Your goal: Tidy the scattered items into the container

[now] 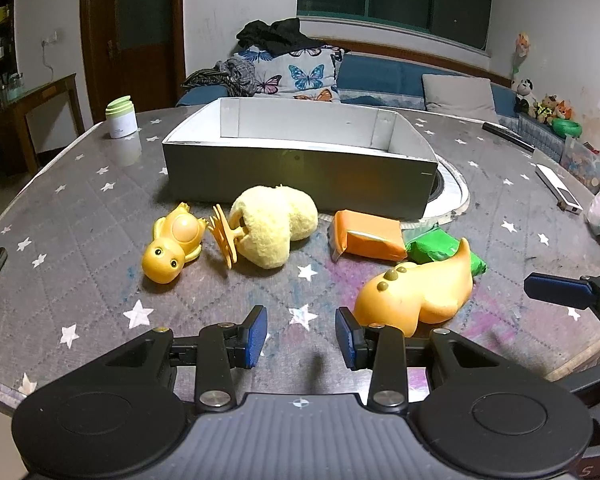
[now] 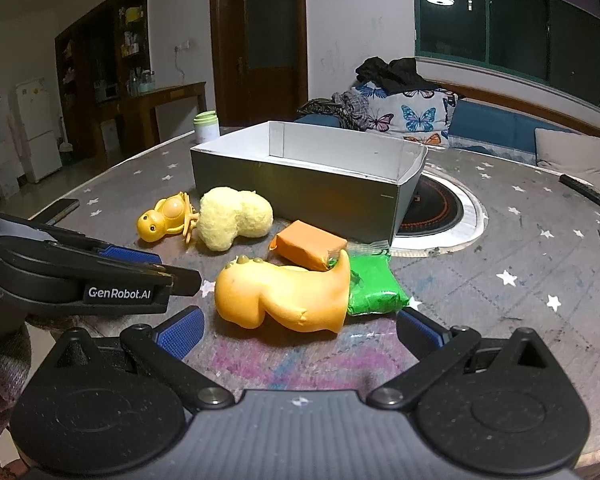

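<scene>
My left gripper (image 1: 301, 336) hovers low over the counter (image 1: 80, 216), jaws partly open and holding nothing. My right gripper (image 2: 298, 334) has its jaws spread wide, empty, facing the orange dinosaur (image 2: 284, 294), which lies just ahead. Behind it are an orange pack (image 2: 308, 244) and a green pack (image 2: 374, 290). A plush duck (image 1: 274, 226) and small dinosaur (image 1: 172, 248) lie before the box (image 1: 300, 172).

Both wrist views look low across the table (image 1: 100, 216), sharing the box (image 1: 300, 168)
</scene>
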`<state>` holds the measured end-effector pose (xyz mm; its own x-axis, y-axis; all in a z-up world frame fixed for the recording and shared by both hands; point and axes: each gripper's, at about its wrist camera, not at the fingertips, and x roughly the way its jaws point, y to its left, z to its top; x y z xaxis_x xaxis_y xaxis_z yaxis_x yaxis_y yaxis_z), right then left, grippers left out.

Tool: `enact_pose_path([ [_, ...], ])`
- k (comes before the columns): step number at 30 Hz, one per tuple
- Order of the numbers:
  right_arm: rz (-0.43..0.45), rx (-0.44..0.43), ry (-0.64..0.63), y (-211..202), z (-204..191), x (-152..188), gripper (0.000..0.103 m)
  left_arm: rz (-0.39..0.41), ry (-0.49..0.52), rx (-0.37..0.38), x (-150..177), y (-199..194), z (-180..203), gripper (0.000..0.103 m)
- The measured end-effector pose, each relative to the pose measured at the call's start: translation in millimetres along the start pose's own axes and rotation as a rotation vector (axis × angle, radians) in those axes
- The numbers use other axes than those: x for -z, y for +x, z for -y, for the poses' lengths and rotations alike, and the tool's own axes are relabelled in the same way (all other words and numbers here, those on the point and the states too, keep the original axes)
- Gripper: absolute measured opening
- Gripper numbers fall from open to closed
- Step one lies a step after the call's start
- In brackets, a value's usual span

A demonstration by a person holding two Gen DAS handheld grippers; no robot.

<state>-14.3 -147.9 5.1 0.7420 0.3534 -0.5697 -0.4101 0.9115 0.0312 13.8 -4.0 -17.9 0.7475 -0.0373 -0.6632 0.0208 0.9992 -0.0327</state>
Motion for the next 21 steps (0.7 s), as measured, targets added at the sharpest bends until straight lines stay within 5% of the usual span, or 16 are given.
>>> enact_pose_path([
  [21, -0.039, -0.019, -0.005, 14, 0, -1, 0.103, -0.038, 0.009, 0.005, -1, 13, 1, 0.040],
])
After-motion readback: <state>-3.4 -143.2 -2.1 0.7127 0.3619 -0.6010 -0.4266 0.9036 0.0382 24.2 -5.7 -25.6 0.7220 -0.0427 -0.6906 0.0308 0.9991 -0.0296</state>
